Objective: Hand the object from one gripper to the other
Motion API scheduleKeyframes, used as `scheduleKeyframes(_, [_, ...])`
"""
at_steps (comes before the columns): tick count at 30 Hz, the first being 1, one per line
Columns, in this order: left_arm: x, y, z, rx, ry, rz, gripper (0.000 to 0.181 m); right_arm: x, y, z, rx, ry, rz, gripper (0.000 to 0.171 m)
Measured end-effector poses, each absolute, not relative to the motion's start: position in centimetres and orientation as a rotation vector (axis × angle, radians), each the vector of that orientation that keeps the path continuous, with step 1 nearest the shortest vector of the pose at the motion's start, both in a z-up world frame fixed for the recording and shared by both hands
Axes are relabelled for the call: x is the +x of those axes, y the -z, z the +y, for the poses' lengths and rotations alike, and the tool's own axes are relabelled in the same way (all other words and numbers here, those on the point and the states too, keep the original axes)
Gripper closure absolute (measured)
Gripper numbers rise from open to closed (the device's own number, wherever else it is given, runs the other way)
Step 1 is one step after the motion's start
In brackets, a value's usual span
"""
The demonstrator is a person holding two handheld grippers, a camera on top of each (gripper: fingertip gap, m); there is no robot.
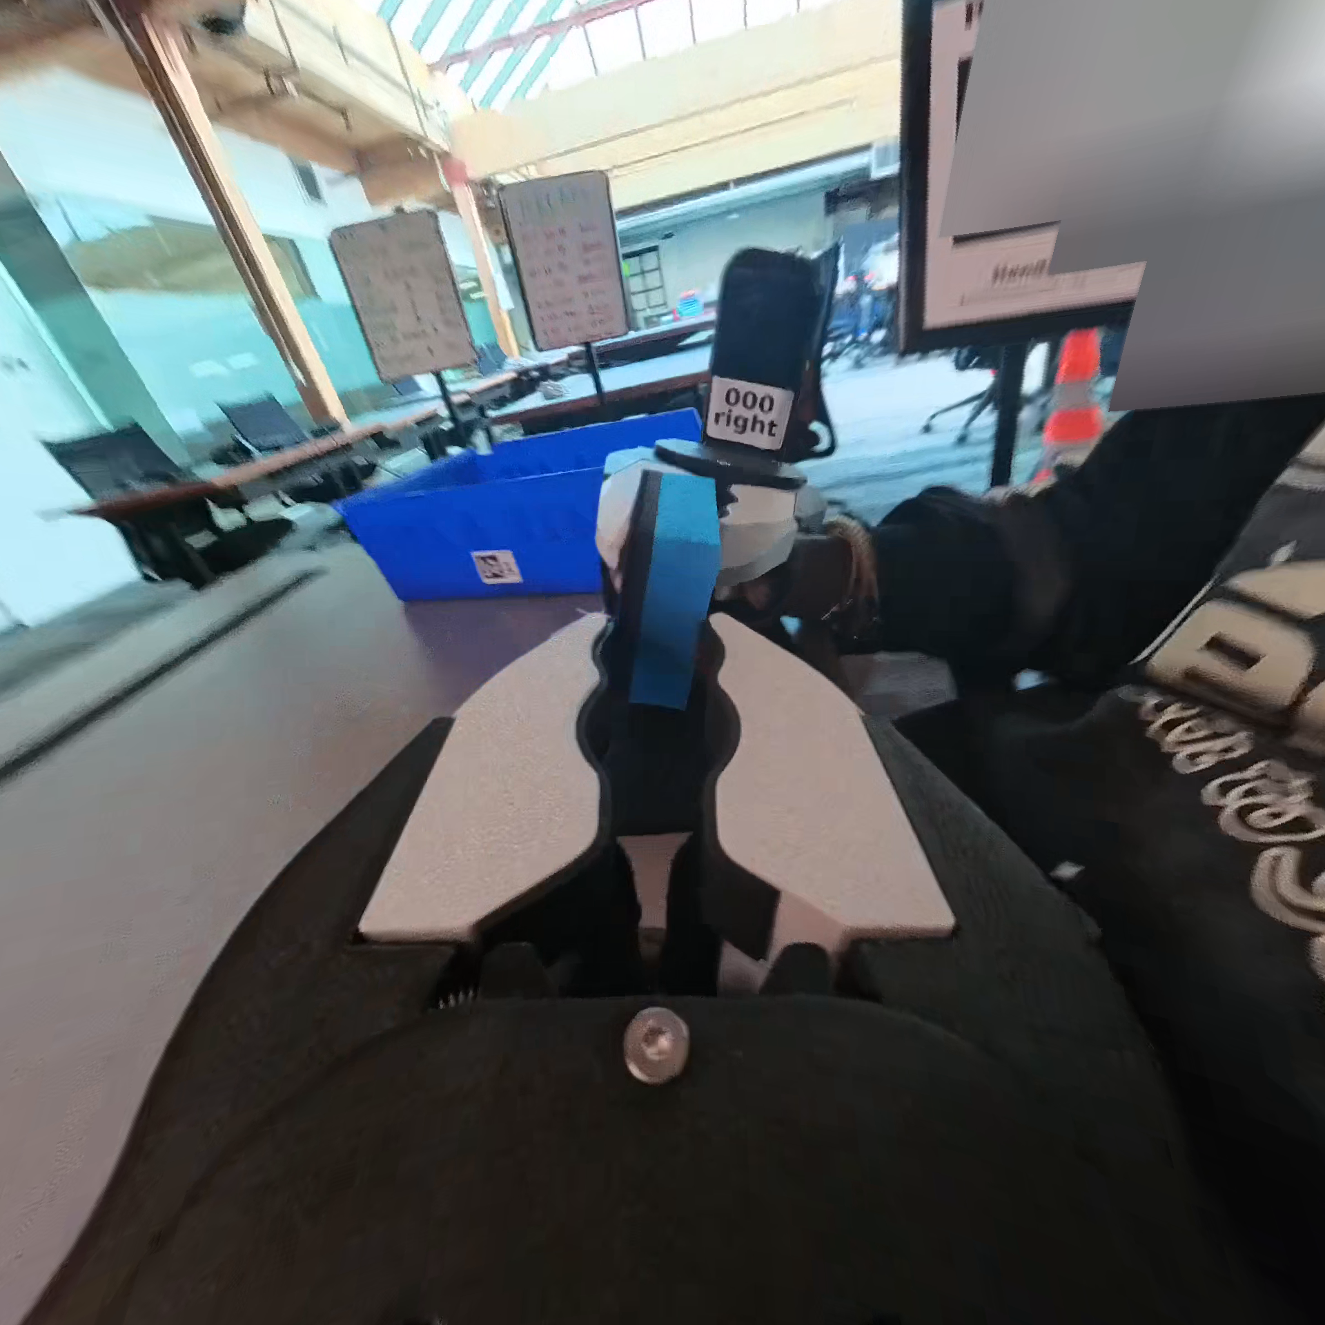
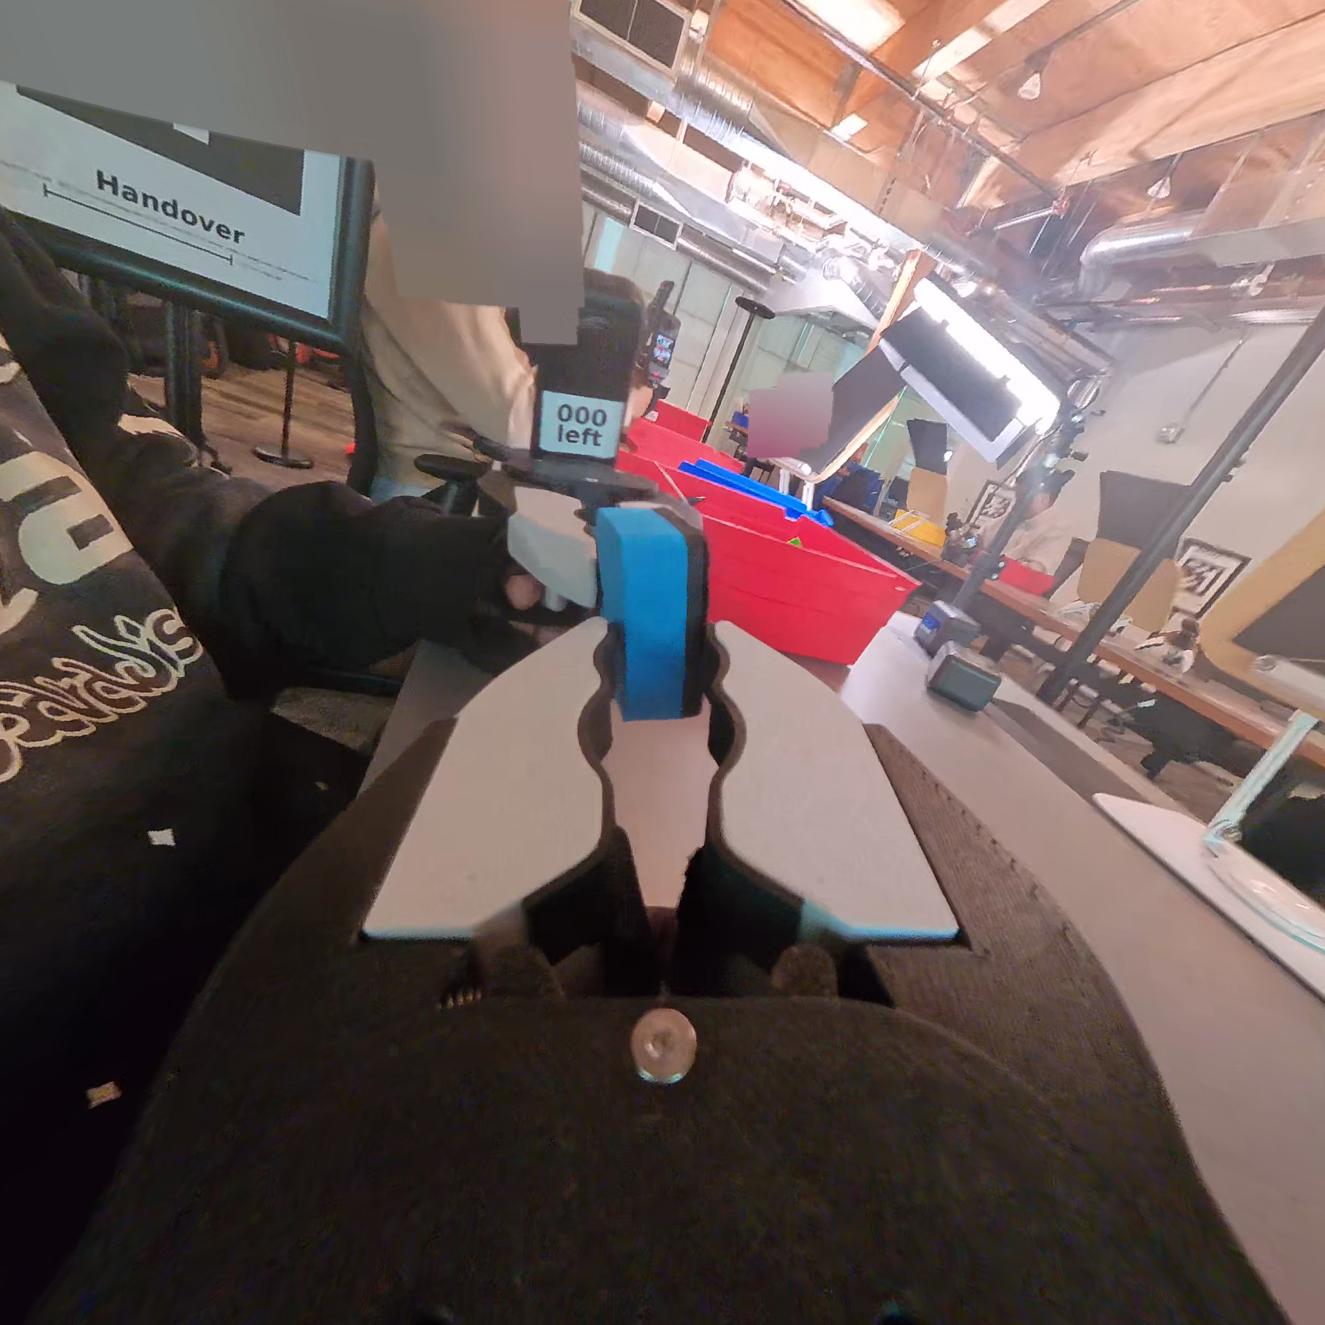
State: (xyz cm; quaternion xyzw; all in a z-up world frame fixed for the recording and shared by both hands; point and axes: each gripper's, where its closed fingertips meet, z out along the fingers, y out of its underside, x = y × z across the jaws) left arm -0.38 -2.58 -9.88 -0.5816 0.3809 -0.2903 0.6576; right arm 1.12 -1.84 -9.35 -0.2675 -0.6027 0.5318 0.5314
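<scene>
Where the two claws meet nose to nose above the table (image 1: 215,753), find the blue-and-black foam block (image 1: 674,573), standing on end with a slight tilt, clear of the table, pinched from opposite sides at once.

Left claw (image 1: 656,634): narrowed to about the block's width, tips pressed on its near end. Right claw (image 2: 659,634): closed down the same way, tips on the facing end. Judged clamped on both sides; cannot tell how hard either one bites.

Farther out: a gloved hand (image 2: 344,566) behind the left claw, a blue bin (image 1: 459,530) on the table at the far left of the left view, a red bin (image 2: 789,595) just beyond the block in the right view.

Possible trouble from here:
- Dropping the block onto the table, by opening the giving claw before the taking claw grips firmly.
- Bending or twisting the soft foam, by pulling apart with both claws clamped.
- Knocking tips together, by crowding the same short stretch of block.
</scene>
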Motion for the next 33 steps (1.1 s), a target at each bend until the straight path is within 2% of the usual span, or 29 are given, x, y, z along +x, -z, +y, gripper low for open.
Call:
scheduleKeyframes(2, [-1.0,9.7,-2.5,-1.386,0.831,0.772,0.16,1.3,9.0,-2.0,-0.559,-1.192,-1.391,0.139])
scheduleKeyframes(5, [-1.7,10.1,-2.3,-1.483,1.043,0.668,0.161,1.2,8.7,-2.3,-0.393,-0.98,-1.307,0.109])
scheduleKeyframes(7, [-1.5,10.3,-2.6,-1.522,1.213,0.62,0.161,0.6,9.5,-2.8,-0.351,-0.87,-1.36,0.103])
scheduleKeyframes(12, [-1.5,10.5,-2.9,-1.56,1.346,0.591,0.16,0.2,10.5,-2.9,-0.258,-0.663,-1.403,0.106])
scheduleKeyframes(23, [-0.7,11.0,-3.5,-1.597,1.375,0.643,0.159,0.3,10.6,-3.3,-0.218,-0.635,-1.424,0.117])
scheduleKeyframes(25, [-0.4,10.2,-3.8,-1.479,1.225,0.737,0.141,0.6,10.1,-3.1,-0.283,-0.735,-1.414,0.118])
scheduleKeyframes(28, [-0.1,9.4,-3.3,-1.283,0.709,0.869,0.09,1.2,9.2,-2.8,-0.438,-1.04,-1.399,0.117])
scheduleKeyframes(31, [-0.3,9.4,-2.3,-1.193,0.408,0.887,0.086,2.1,7.8,-2.3,-0.504,-1.3,-1.327,0.118])
scheduleKeyframes(33, [0.0,9.8,-2.3,-1.2,0.38,0.914,0.094,2.3,7.7,-2.1,-0.523,-1.355,-1.32,0.118])
